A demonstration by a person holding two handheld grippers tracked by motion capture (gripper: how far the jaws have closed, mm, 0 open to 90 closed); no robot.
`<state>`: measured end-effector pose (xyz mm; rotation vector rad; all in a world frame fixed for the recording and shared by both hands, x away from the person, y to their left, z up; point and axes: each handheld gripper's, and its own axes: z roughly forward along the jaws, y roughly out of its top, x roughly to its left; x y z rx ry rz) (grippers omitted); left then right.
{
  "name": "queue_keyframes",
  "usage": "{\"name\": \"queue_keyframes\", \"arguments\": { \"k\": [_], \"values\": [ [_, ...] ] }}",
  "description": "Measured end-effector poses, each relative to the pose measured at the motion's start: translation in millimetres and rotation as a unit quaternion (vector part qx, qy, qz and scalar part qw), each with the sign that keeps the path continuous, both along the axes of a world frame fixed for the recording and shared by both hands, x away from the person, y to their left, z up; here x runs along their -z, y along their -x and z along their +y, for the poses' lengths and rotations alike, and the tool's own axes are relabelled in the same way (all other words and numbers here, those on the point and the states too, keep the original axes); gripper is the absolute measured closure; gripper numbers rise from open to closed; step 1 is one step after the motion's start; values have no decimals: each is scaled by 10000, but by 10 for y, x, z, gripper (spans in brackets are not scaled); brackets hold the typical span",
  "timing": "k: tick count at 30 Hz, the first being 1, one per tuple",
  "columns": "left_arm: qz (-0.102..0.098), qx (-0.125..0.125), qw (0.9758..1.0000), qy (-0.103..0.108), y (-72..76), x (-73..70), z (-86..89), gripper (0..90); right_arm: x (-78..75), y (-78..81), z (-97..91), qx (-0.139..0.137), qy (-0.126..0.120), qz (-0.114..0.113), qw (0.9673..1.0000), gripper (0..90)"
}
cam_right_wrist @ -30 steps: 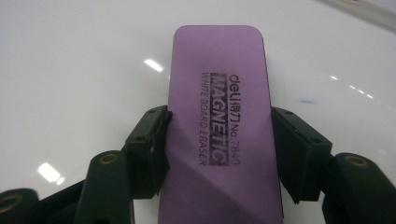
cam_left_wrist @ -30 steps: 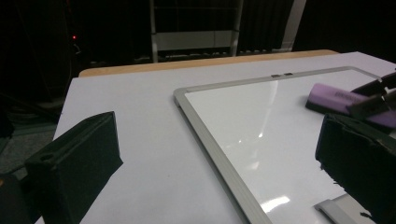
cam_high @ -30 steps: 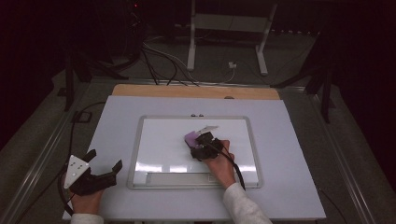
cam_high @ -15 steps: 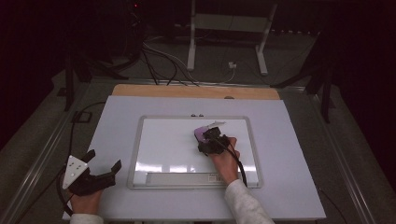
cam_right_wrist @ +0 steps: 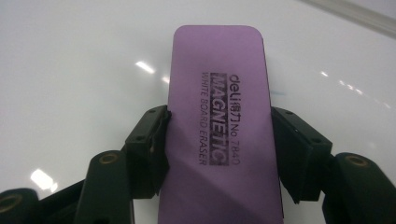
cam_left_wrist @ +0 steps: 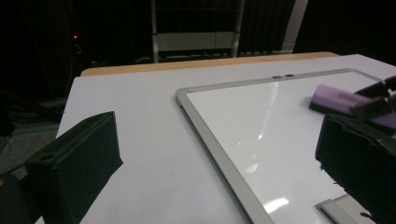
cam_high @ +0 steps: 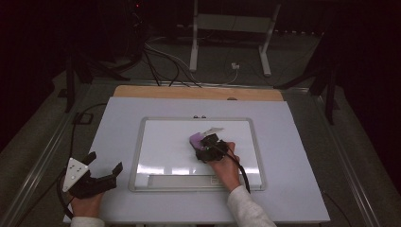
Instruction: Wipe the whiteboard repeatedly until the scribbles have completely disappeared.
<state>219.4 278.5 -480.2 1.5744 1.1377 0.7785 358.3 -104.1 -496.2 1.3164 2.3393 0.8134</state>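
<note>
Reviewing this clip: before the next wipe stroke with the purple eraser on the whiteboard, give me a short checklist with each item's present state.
1. Grip: right gripper has its fingers pressed on both long sides of the purple eraser: ok.
2. Eraser lies flat on the whiteboard, label side up: ok.
3. Board surface ahead of the eraser bare, apart from a faint mark beside its edge: ok.
4. Left gripper open, holding nothing, parked on the table left of the board: ok.
5. Whiteboard held against sliding: cannot tell.
</note>
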Motion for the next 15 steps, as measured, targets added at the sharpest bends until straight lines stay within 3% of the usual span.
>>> {"name": "queue_keyframes", "arguments": {
  "k": [3,6,12,15],
  "values": [
    [5,3,10000,-1,-2,-1,-7,8,1,-70,-187,421,9,-8,9991,406],
    [9,13,10000,-19,-1,-2,-8,8,-5,-102,-290,600,32,10,9982,406],
    [3,1,10000,-20,3,-6,-9,8,-13,-113,-338,546,96,-3,9985,390],
    [4,5,10000,-30,2,-5,-13,8,-26,-81,-326,488,147,-94,9987,328]
  ]
}}
